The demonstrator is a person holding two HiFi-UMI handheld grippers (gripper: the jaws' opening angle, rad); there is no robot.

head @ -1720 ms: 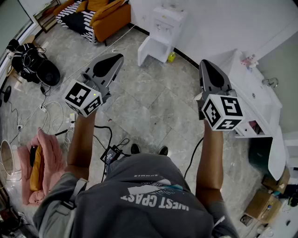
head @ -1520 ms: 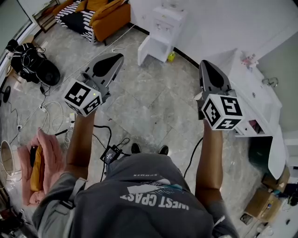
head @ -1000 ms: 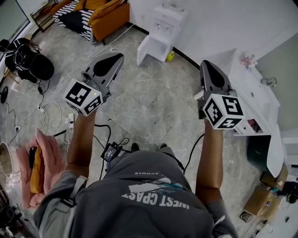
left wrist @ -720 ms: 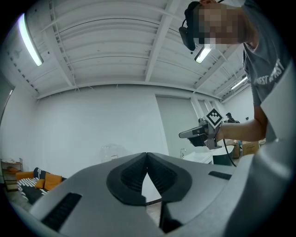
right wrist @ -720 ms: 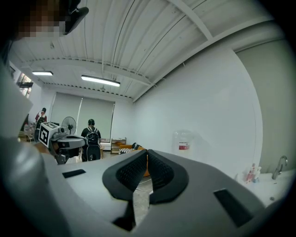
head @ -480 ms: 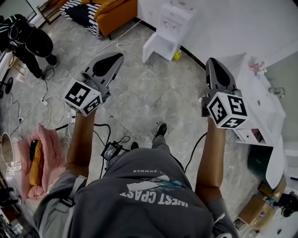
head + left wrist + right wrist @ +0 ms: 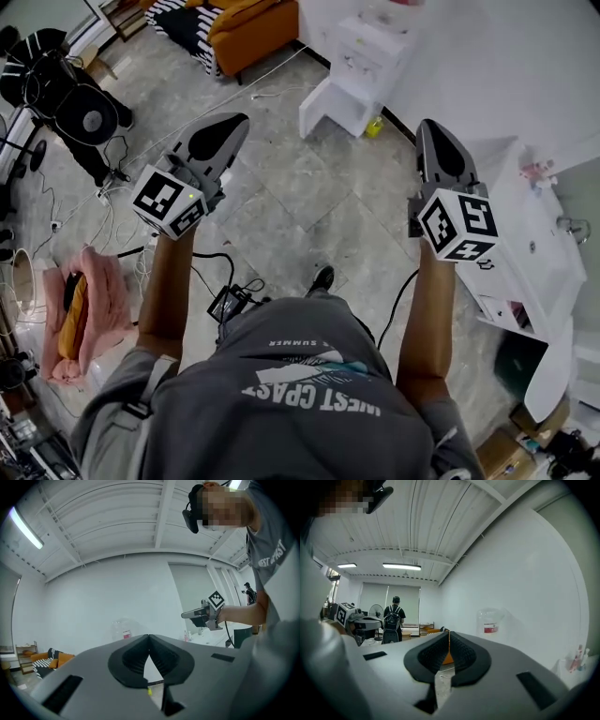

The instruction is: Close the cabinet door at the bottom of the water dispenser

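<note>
Head view: I see the water dispenser (image 7: 373, 42) against the wall, well ahead of both grippers, its bottom cabinet door (image 7: 330, 101) swung open. Only the gripper views show the jaws: left gripper (image 7: 149, 637) and right gripper (image 7: 449, 633) both closed, empty. There, only the dispenser's bottle (image 7: 490, 619) appears.

Bright, even indoor light, ceiling tubes (image 7: 401, 566) glowing in both gripper views, white wall (image 7: 487, 66) slightly washed out, soft faint shadows on the floor (image 7: 309, 202), strong fisheye bend and dark vignette around the 2 gripper views, close foreground soft, head view sharp.
</note>
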